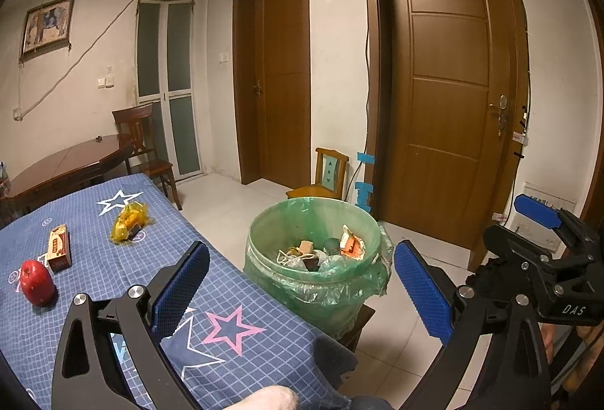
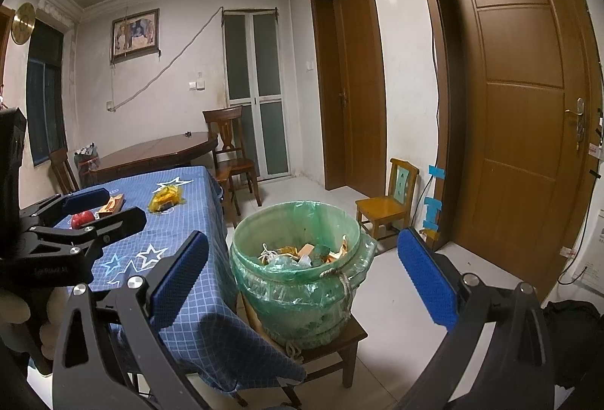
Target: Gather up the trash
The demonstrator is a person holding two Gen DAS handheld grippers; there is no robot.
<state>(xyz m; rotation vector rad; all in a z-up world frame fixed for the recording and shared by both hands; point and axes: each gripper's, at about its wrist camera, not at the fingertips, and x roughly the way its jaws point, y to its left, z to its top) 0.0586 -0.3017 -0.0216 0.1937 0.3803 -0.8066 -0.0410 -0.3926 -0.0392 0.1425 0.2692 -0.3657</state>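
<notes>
My left gripper (image 1: 302,287) has its blue-padded jaws spread wide with nothing between them, and it hangs over the near corner of the table (image 1: 234,296), which is covered by a blue checked cloth with stars. My right gripper (image 2: 302,283) stands the same way — jaws far apart, nothing in them — and it hovers off the table's edge, looking across at the bin (image 2: 298,259). From the left wrist I can see the right gripper (image 1: 543,236) off to the side, near the brown door (image 1: 453,108); from the right wrist the left gripper (image 2: 94,213) shows over the cloth. The bin (image 1: 313,259) sits just beside the table, between both pairs of fingers in each view — a pale bucket lined with a green plastic bag, resting on a low wooden stool (image 2: 328,346). Inside it lie crumpled wrappers, a small brown block and some orange-and-white packaging. On the cloth, well apart from the bin, lie a yellow crumpled wrapper (image 1: 129,221), a small brown box (image 1: 59,247) and a red apple (image 1: 37,282), the apple nearest to me and the wrapper farthest. A small child's chair (image 1: 326,178) stands on the tiled floor behind the bin, against the white wall.
</notes>
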